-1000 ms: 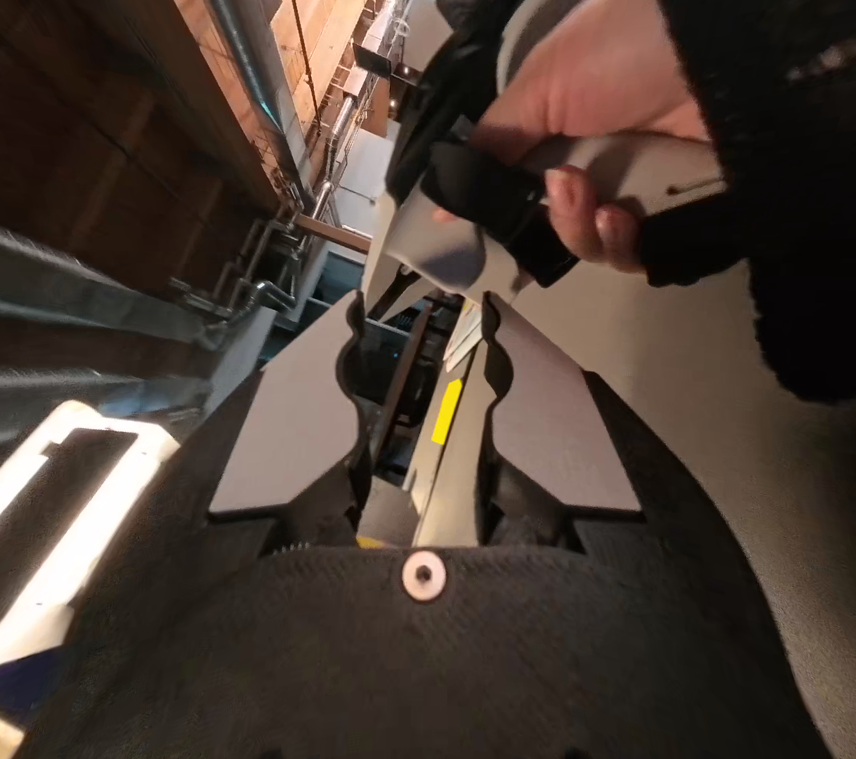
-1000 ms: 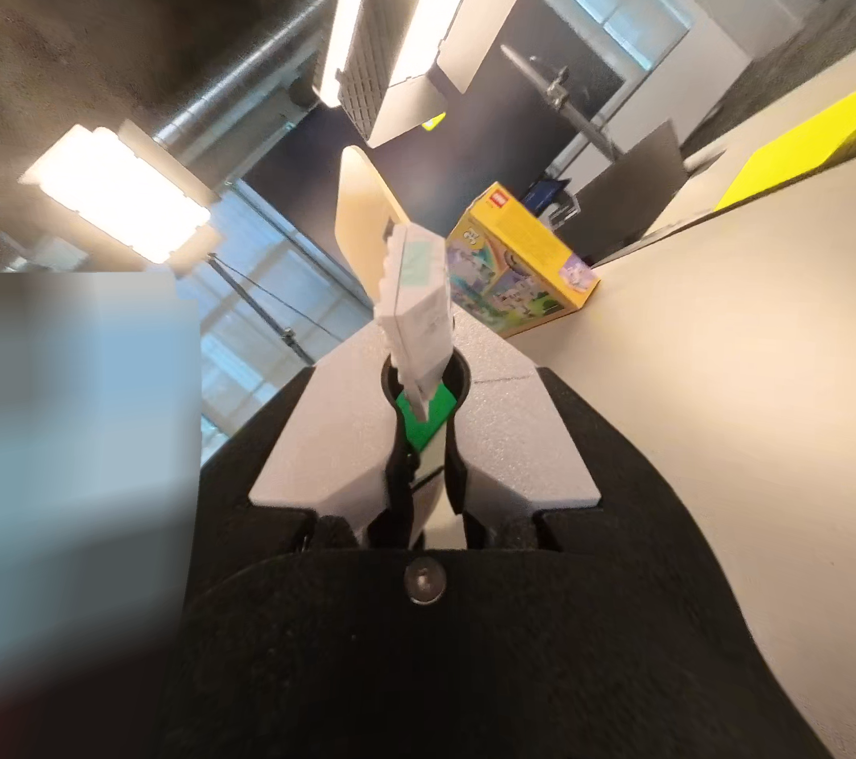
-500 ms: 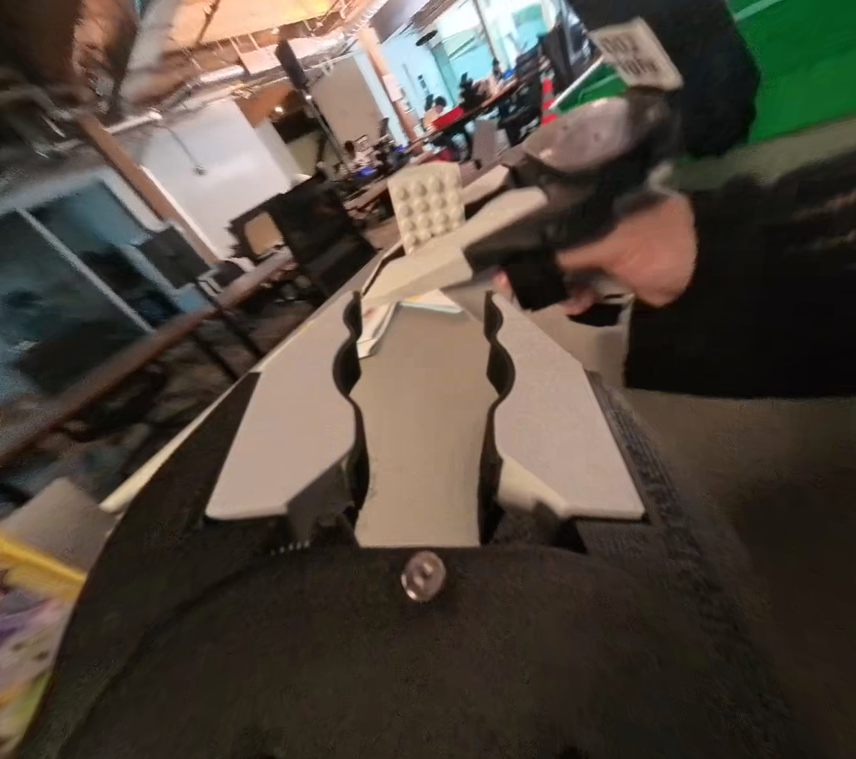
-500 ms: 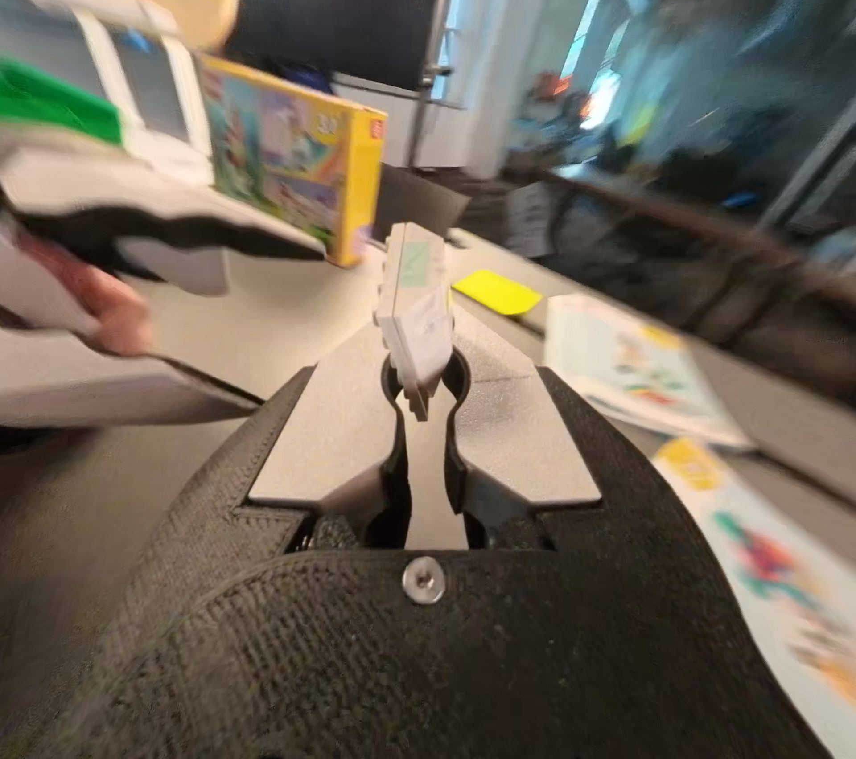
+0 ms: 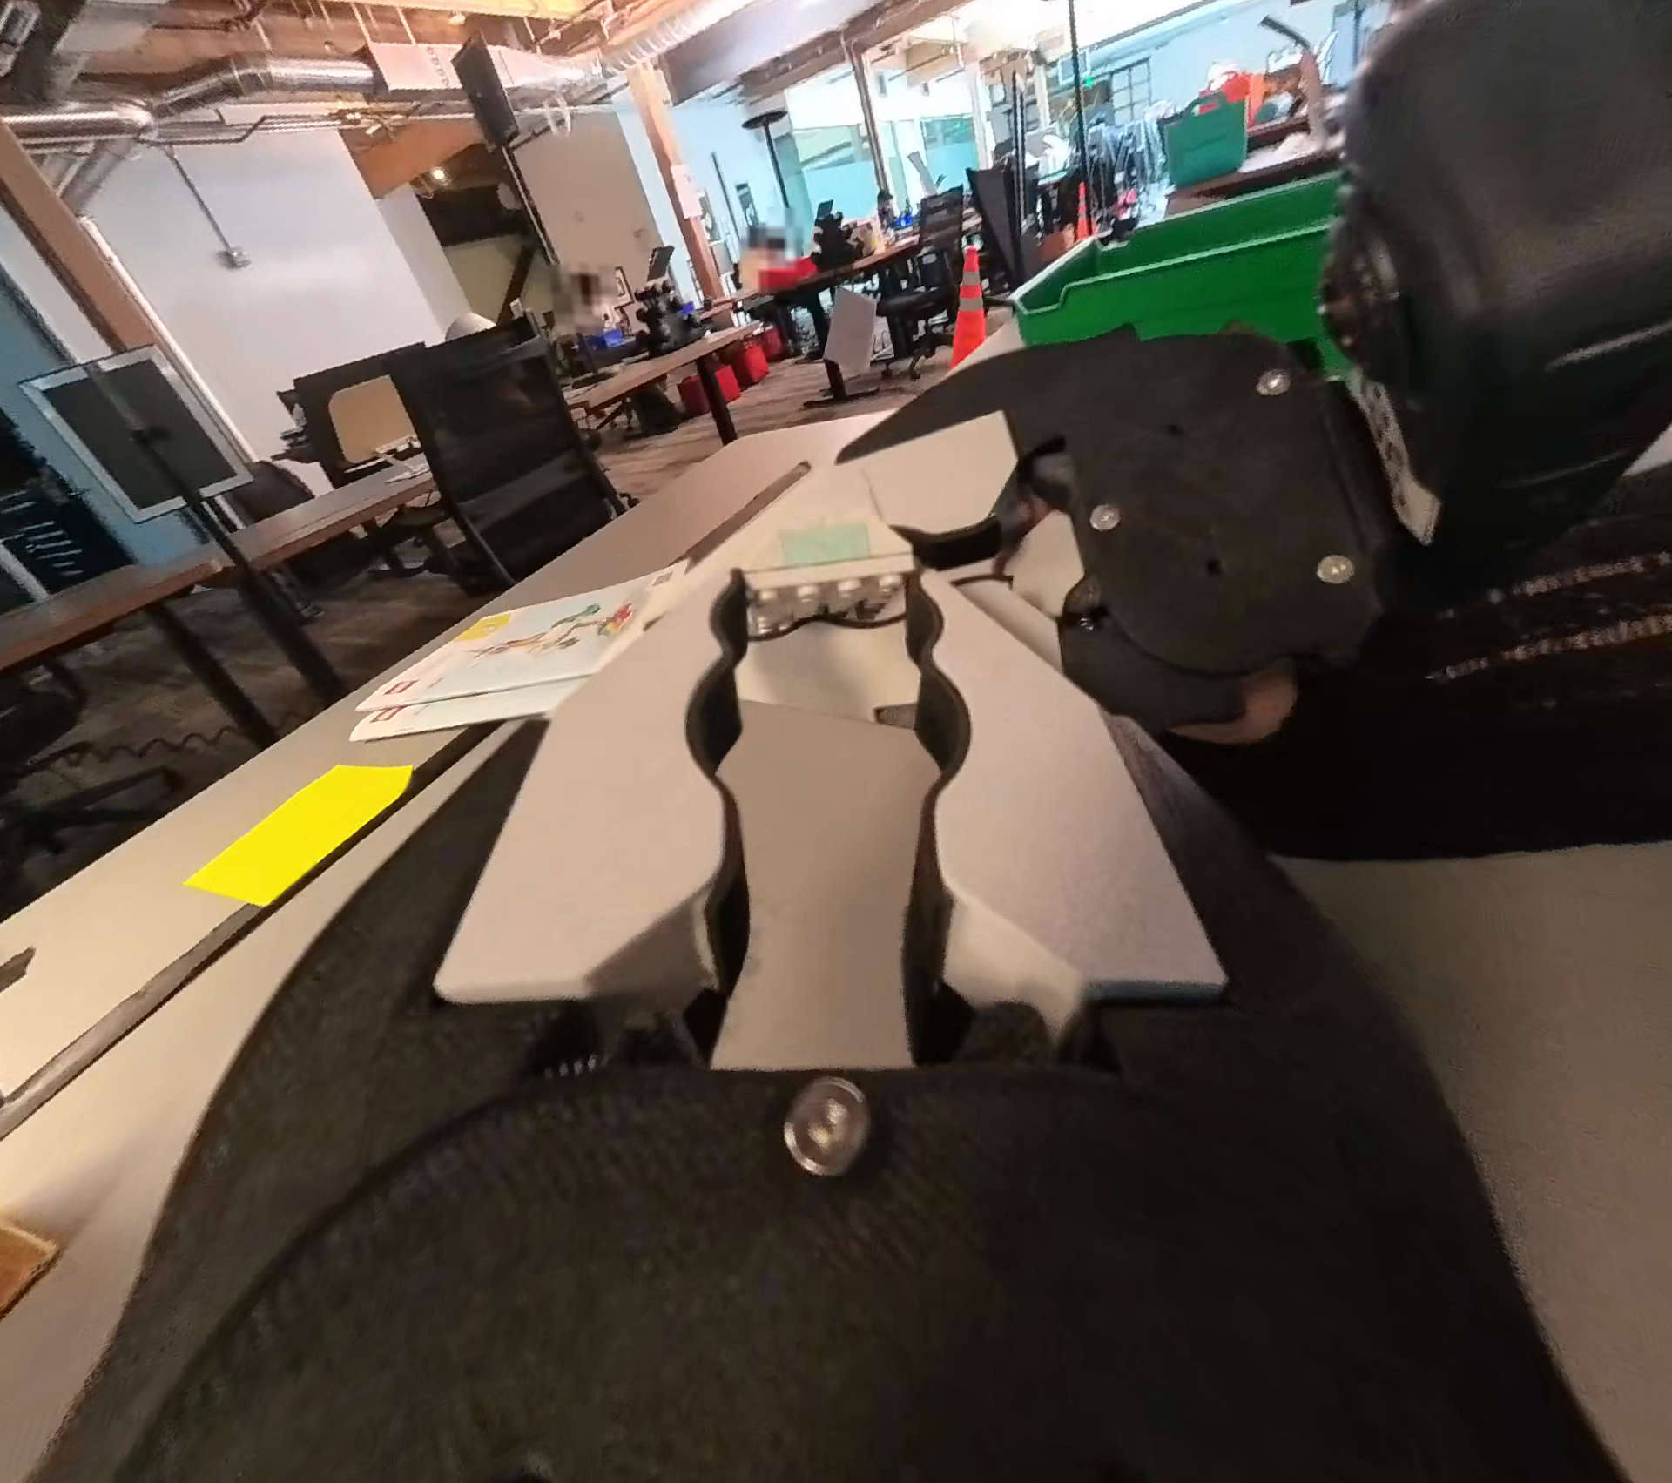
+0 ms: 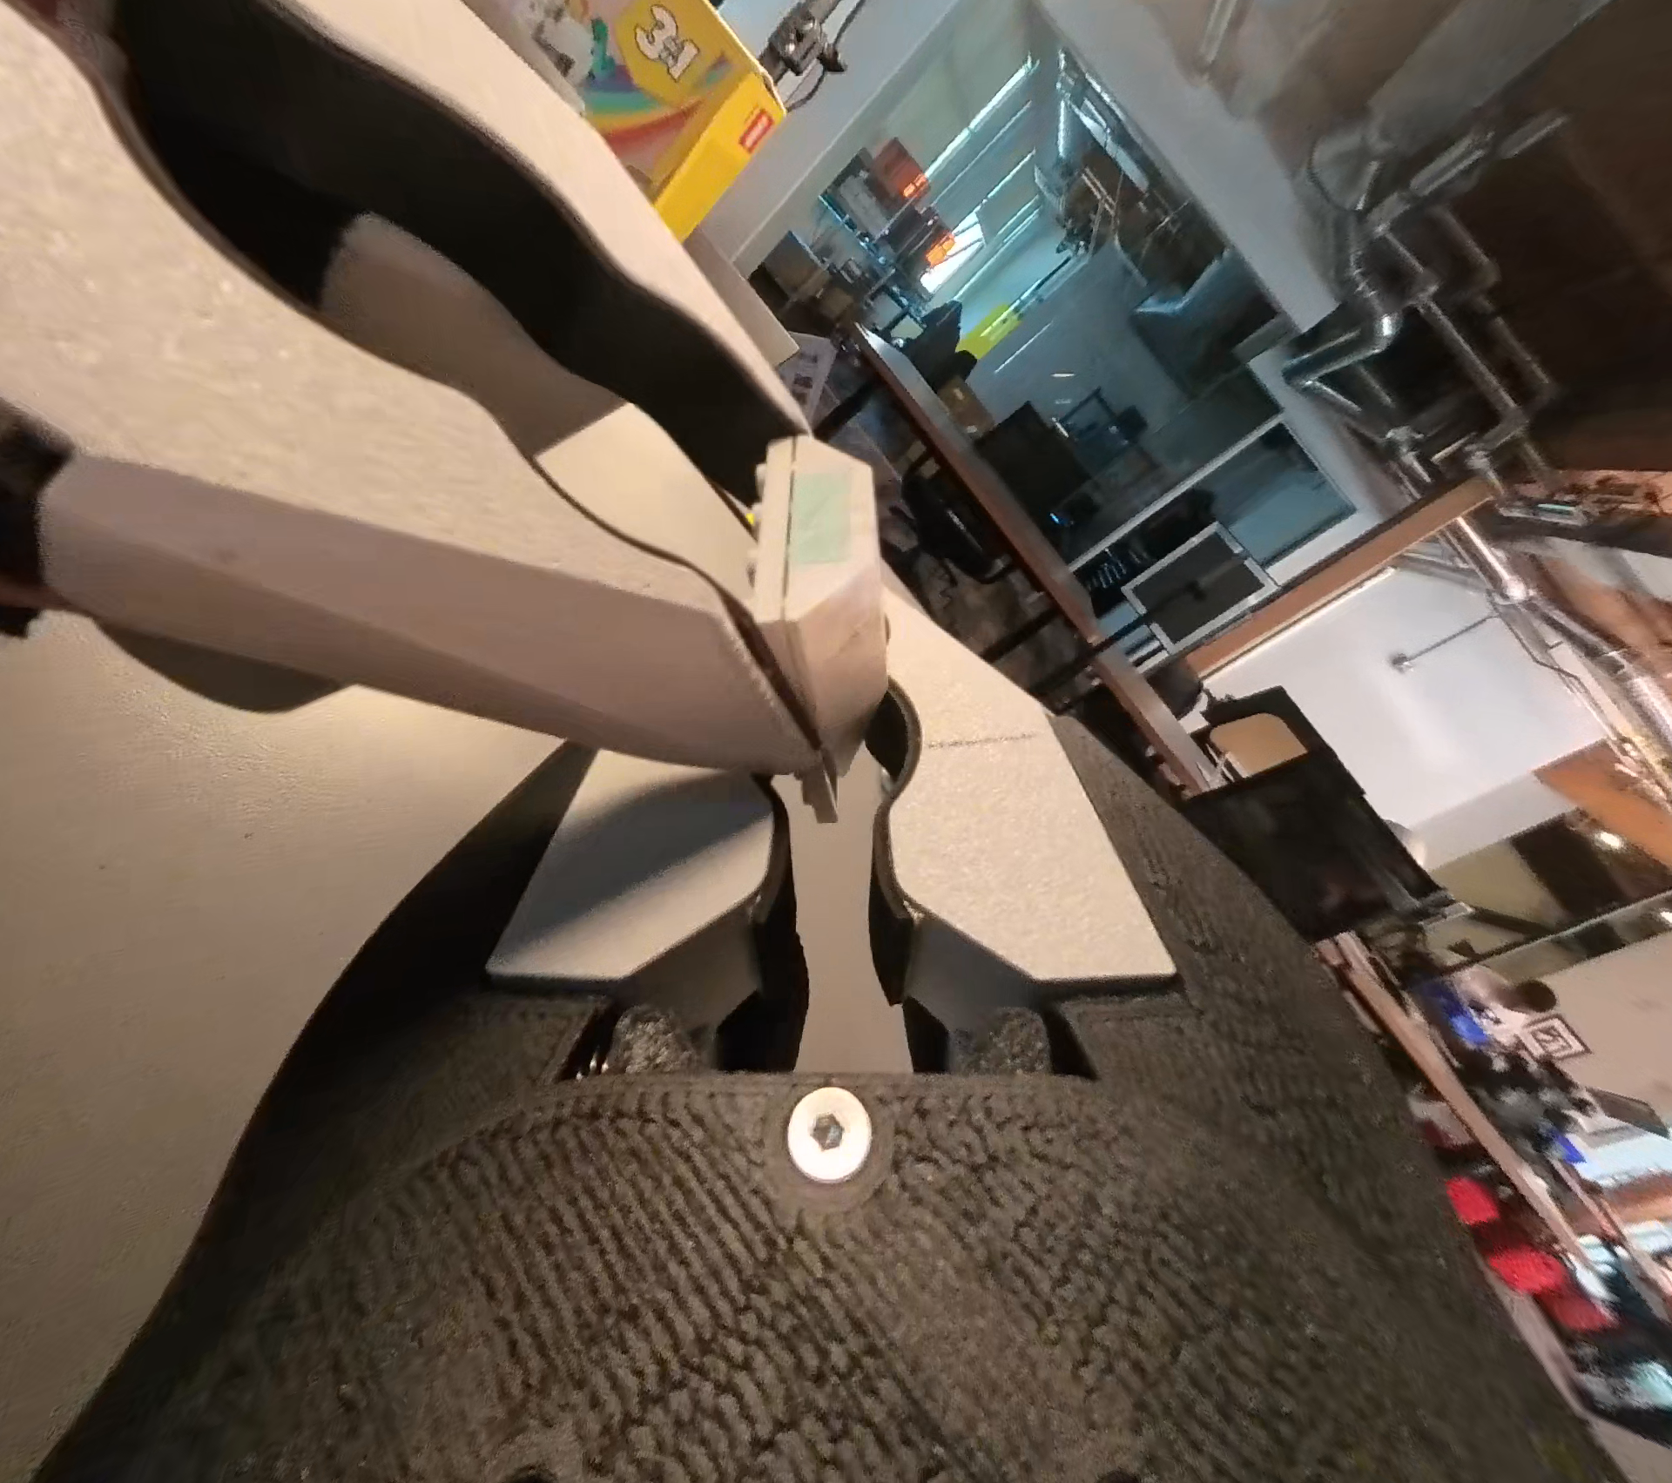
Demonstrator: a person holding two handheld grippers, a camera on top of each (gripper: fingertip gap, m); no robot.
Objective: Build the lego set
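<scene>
A white studded toy-brick plate with a pale green patch (image 5: 828,548) is held above the grey tabletop (image 5: 1493,987). Its lower edge is pinched by the right gripper (image 6: 837,725). The jaws of the left gripper (image 5: 823,625) are spread about the plate's ends. Whether they clamp it cannot be told. Printed booklets (image 5: 516,652) lie beyond.

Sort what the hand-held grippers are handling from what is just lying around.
Being handled:
- white brick plate, clamped in the right hand-held gripper
- left hand-held gripper, open, its fingertips on either side of that plate

Lying about:
- booklets and yellow slip on the table
- yellow box
- green bin
</scene>
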